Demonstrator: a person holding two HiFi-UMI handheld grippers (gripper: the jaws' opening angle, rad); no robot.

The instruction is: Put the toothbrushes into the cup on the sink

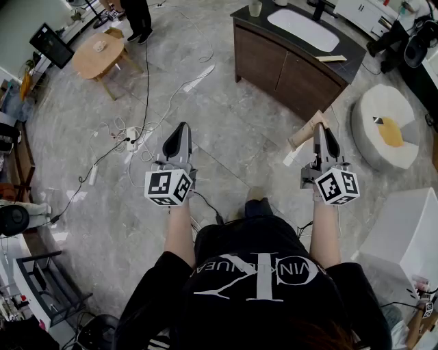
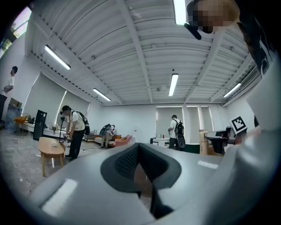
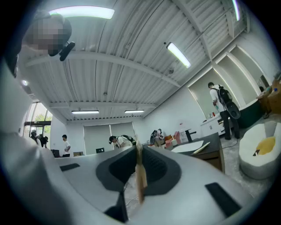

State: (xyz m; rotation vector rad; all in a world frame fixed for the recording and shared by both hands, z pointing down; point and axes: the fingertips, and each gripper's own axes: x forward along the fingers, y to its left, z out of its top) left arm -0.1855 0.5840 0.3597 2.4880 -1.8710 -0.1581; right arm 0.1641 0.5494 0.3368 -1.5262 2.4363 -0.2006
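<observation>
Right claw [image 1: 326,133] pinches one toothbrush [image 1: 308,132], well away from the desk [image 1: 356,51] w/ cup [image 1: 254,8]. Left claw [image 1: 179,133] pressed together, empty. 2nd toothbrush [image 1: 332,59] lies on desk. Prob. none in cup yet.

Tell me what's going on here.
A person stands on the open floor, a short way from the vanity, with a gripper in each hand. The right gripper is shut on a wooden toothbrush, which sticks out to its left. The left gripper is shut and looks empty. A second toothbrush lies on the vanity top beside the sink, and the cup stands at the far corner. Nothing shows in the cup yet.
</observation>
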